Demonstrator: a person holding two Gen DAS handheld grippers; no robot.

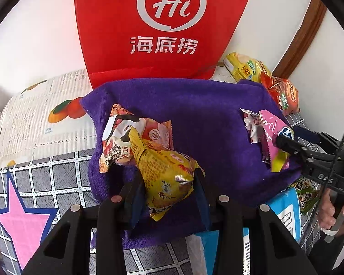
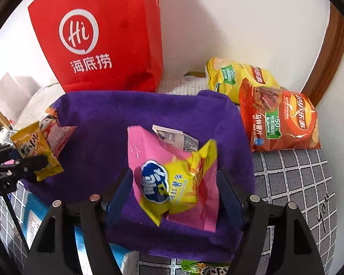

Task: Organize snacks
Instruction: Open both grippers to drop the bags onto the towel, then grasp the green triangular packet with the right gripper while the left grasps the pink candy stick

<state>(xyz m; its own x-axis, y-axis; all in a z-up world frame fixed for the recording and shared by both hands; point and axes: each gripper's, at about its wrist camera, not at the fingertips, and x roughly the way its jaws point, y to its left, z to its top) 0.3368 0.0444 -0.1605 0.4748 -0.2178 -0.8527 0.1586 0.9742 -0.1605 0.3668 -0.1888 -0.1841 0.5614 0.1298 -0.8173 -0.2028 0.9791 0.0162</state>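
Snack packets sit in both my grippers: left gripper clamps a crinkled yellow packet, long axis tilted up-left. My right gripper is spread, pads off the pink-yellow packet lying on the purple towel. Towel's middle is free; red bag stands behind it.
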